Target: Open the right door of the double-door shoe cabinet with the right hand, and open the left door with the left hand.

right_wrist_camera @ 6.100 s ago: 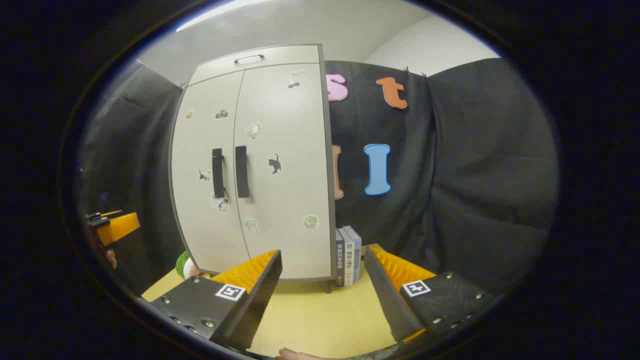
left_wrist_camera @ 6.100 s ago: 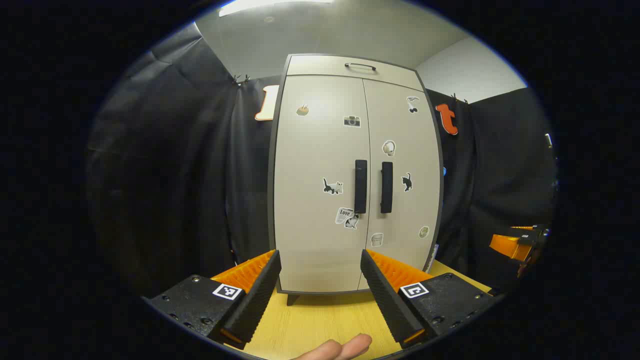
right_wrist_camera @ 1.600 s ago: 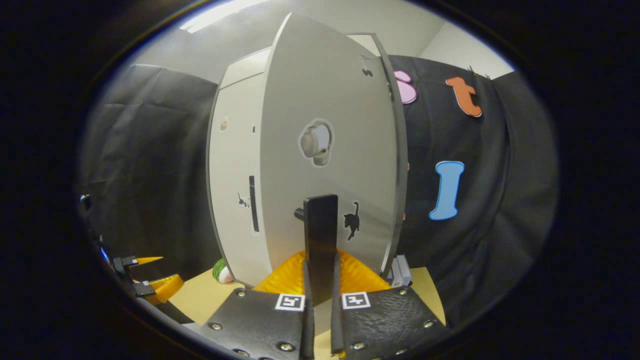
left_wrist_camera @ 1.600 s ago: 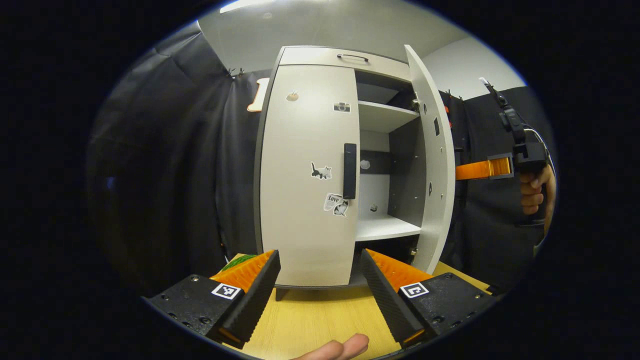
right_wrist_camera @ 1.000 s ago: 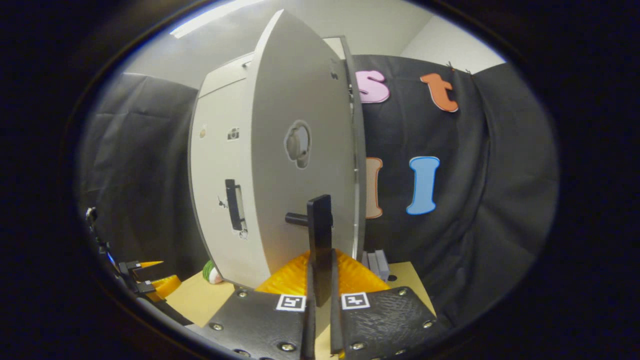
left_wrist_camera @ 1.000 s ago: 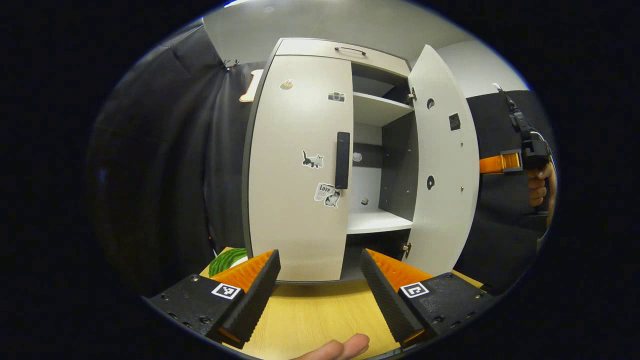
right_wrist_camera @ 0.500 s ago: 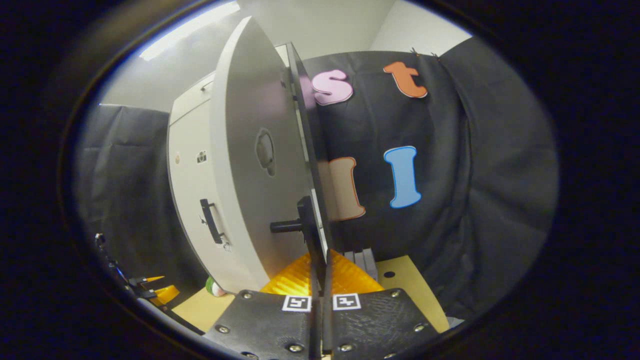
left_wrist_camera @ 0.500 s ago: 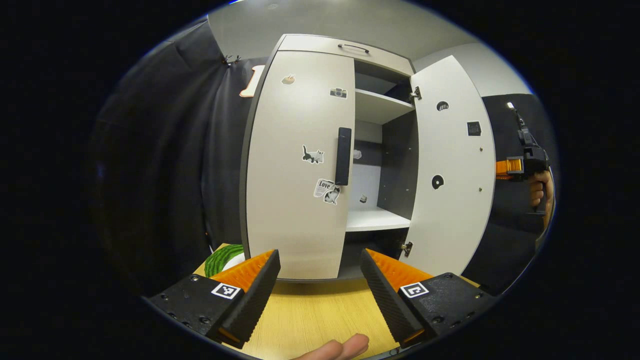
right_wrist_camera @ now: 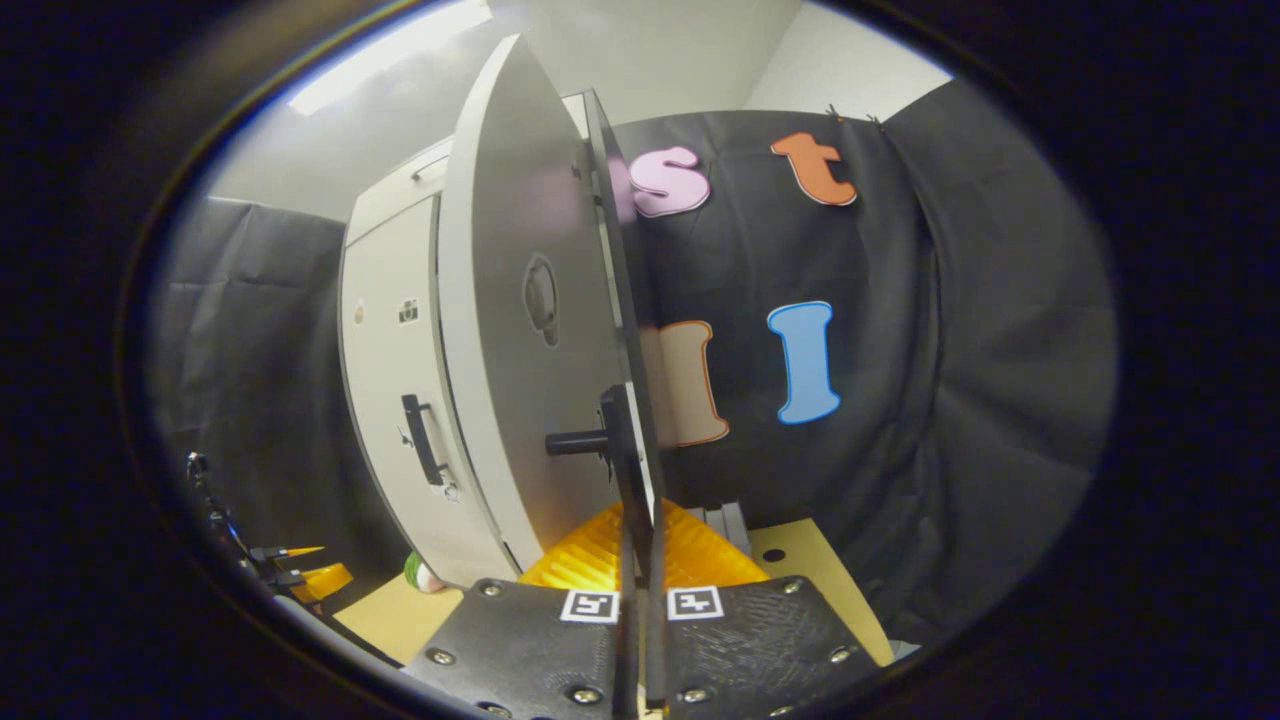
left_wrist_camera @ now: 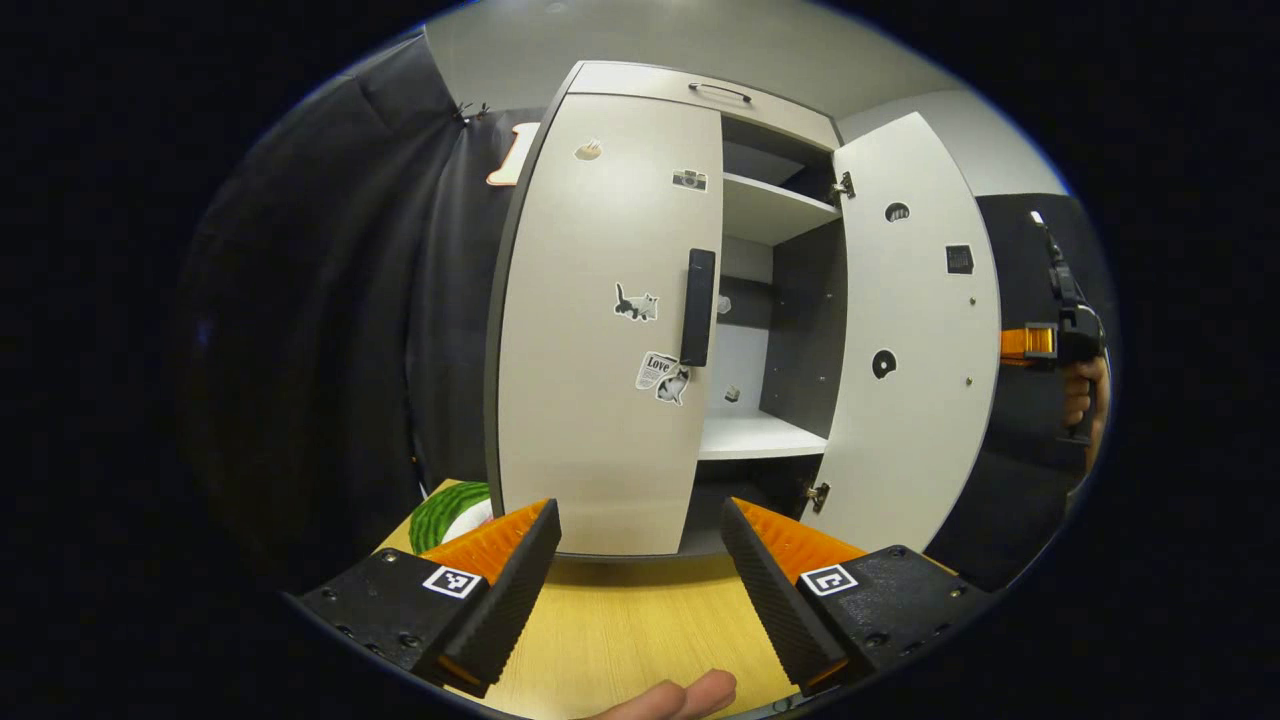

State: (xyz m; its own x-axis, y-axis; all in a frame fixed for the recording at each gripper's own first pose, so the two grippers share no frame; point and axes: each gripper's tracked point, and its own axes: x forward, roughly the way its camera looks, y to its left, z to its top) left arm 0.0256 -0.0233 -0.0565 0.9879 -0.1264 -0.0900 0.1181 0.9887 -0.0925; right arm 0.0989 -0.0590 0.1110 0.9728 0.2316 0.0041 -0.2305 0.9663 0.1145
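— Biggest change first? Swung wide from the tall pale grey double-door shoe cabinet [left_wrist_camera: 610, 330]: the right door [left_wrist_camera: 915, 340], inner face now turned outward, far wider than a second and a half before, when barely ajar.

— Meaning for the task? Right half judged essentially done; shelves [left_wrist_camera: 760, 435] exposed inside the cabinet. Left door [left_wrist_camera: 600, 330] still flush against the cabinet front, untouched.

— And the right gripper [right_wrist_camera: 637, 560]? Clamped on the right door's black bar handle [right_wrist_camera: 622, 450], fingers nearly together with the handle's lower end pinched between them. Seen too from the left gripper view beyond the open door's outer edge, held by a hand [left_wrist_camera: 1080, 395].

— Left gripper [left_wrist_camera: 640, 570]? Spread wide, holding nothing, hanging low before the cabinet's base above the yellow wooden tabletop [left_wrist_camera: 620, 630], well short of the left door's black vertical handle [left_wrist_camera: 697, 307].

— Next, then? Probably release on the right, then a reach up toward that handle at the left door's inner edge.
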